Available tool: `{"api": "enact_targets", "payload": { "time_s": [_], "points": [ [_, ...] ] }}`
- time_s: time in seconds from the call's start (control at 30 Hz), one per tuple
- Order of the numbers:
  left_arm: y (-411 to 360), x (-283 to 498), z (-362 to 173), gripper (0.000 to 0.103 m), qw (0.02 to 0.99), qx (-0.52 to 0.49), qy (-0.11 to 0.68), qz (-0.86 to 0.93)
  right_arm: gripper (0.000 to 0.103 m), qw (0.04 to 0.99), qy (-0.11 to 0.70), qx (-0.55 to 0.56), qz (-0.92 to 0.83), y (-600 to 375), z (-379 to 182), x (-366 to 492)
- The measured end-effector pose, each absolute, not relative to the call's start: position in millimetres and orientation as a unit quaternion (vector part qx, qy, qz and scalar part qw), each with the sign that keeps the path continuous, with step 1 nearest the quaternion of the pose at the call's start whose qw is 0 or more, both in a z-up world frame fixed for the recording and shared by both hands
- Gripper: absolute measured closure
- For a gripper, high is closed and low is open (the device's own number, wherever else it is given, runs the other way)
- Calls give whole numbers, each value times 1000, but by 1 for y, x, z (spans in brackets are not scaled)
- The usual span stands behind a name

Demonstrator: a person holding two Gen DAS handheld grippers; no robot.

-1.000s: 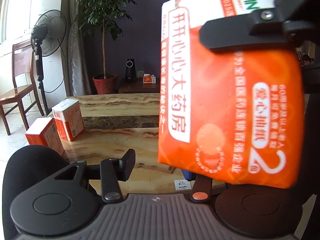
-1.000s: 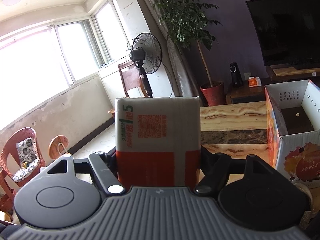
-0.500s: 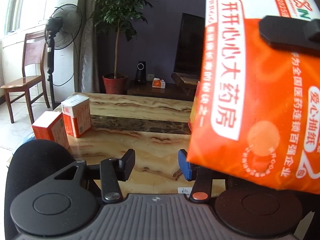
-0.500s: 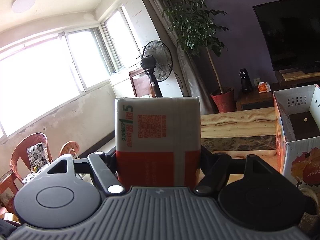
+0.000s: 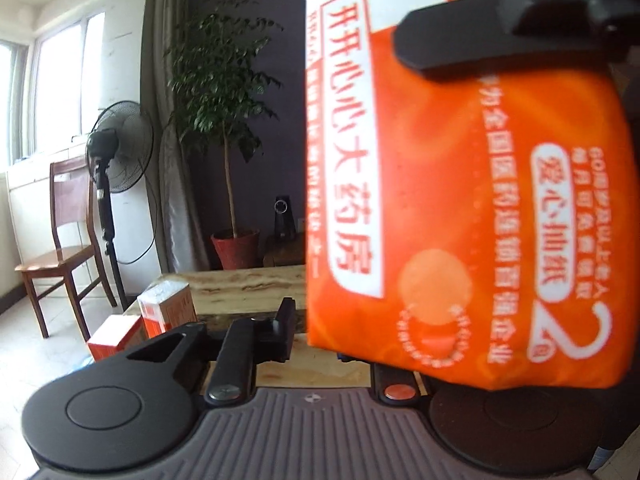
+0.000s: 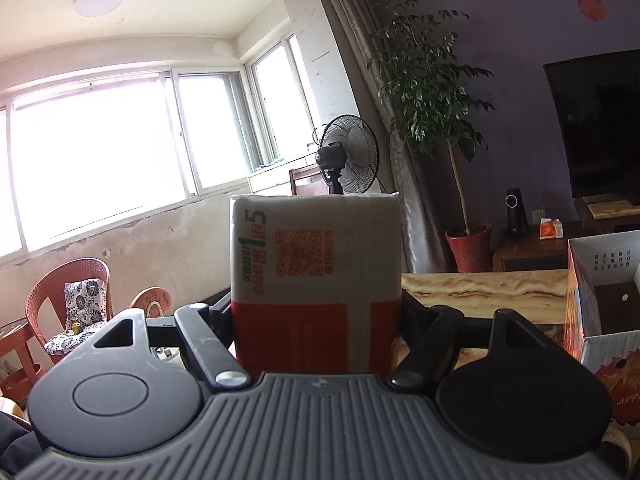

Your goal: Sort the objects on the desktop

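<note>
1. The right gripper (image 6: 316,320) is clamped on an orange-and-white tissue pack (image 6: 316,264), one finger pressed against each side; the pack stands upright between them with its QR-code face toward the camera.
2. In the left wrist view the same tissue pack (image 5: 460,200) fills the right half of the frame, held in the air above the table, with one black finger (image 5: 500,32) of the right gripper lying across its upper face.
3. The left gripper (image 5: 316,336) is spread wide and holds nothing. Its left finger (image 5: 280,336) shows clearly; the tip of the other is hidden behind the pack's lower edge.
4. The marbled wooden table (image 5: 248,292) lies below and ahead. Two small orange-and-white boxes (image 5: 166,312) sit near its left corner, just beside each other.
5. In the right wrist view an open cardboard box (image 6: 600,300) with a printed side stands on the table (image 6: 480,292) at the right, apart from the held pack.
6. Behind the table stand a potted tree (image 6: 440,100), a pedestal fan (image 6: 348,160) and a wooden chair (image 5: 64,240).
</note>
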State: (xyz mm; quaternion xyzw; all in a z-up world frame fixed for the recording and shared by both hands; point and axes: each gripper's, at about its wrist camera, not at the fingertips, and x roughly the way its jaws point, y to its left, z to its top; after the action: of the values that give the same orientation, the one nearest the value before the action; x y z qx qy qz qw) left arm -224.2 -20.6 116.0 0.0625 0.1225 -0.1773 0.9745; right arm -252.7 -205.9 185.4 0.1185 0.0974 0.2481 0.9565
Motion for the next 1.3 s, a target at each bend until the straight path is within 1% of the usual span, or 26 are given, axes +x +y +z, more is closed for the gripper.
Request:
{"api": "enact_targets", "payload": {
  "time_s": [0.03,0.07,0.23,0.27,0.33,0.43,0.6,0.8,1.07,1.3],
  "points": [
    [-20,-225,117,90,974,60,118,-182,26,957,94,117,249,-206,186,-253],
    [-19,-226,118,92,974,59,113,-185,26,956,91,118,251,-207,186,-254],
    [-17,-238,125,93,972,53,70,-219,26,958,60,137,244,-214,190,-262],
    [-18,-239,126,94,970,54,67,-227,26,956,59,148,248,-217,190,-260],
    [-21,-240,124,100,965,62,72,-242,26,956,58,152,242,-219,189,-257],
    [-25,-246,122,103,959,70,66,-267,26,958,59,151,238,-220,188,-254],
    [-34,-253,120,103,953,89,66,-283,26,959,71,149,231,-220,184,-249],
    [-24,-248,118,103,958,71,74,-267,26,958,69,149,236,-219,182,-253],
    [-25,-254,116,103,955,81,67,-277,25,955,69,134,256,-211,181,-255],
    [-24,-261,114,103,956,89,60,-274,21,953,69,146,258,-214,182,-256]
  ]
}}
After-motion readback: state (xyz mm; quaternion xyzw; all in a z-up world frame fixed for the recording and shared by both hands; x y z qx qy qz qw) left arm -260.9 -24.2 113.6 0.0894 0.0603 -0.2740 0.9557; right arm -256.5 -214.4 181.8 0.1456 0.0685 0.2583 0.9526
